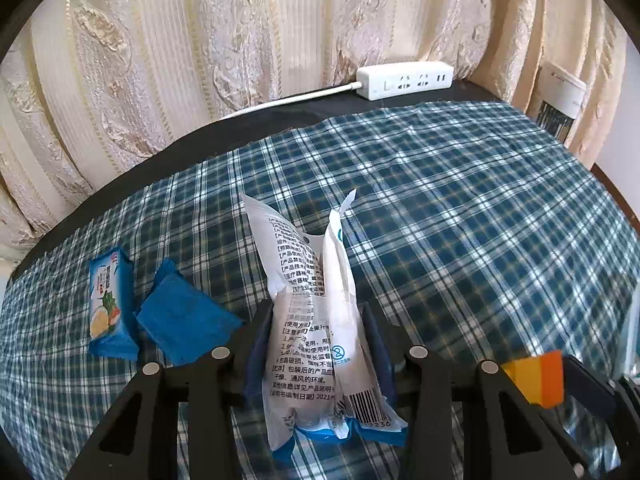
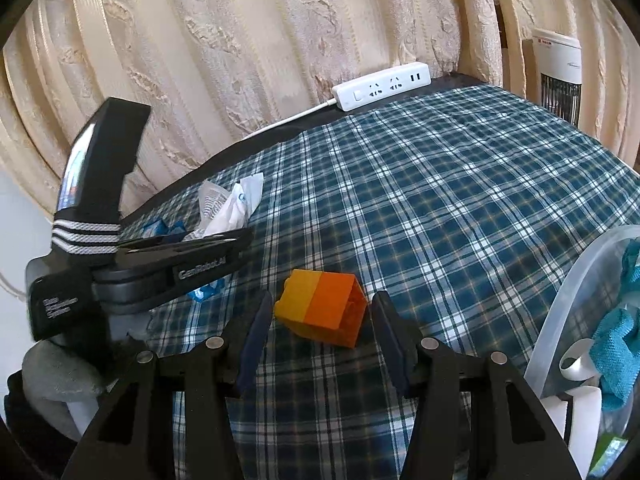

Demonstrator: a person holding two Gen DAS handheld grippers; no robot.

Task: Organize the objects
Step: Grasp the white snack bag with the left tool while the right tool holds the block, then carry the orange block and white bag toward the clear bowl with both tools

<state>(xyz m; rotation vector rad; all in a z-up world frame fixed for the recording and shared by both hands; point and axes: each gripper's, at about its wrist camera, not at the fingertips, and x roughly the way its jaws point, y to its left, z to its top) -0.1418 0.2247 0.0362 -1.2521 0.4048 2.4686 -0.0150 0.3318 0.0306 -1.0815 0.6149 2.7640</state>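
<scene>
The left gripper (image 1: 320,320) has its blue pads pressed against both sides of a white packet (image 1: 316,312), which is crumpled and pinched at the waist. The packet's long axis runs straight out between the fingers, away from the wrist: its barcode end lies nearest the camera, and its two torn, splayed tips point toward the curtain (image 1: 240,40). It sits on the plaid cloth (image 1: 460,208), left of centre. Beside it to the left lie a blue cloth pad (image 1: 184,316) and a small blue pack (image 1: 110,304) (long side also running away from the camera).

The right gripper (image 2: 320,320) is partly open around an orange-and-yellow block (image 2: 324,306). In the right wrist view a gap shows on each side, so the pads do not press it. The block lies on the cloth with its hollow end facing right. A clear bin (image 2: 580,300) stands at the right edge.
</scene>
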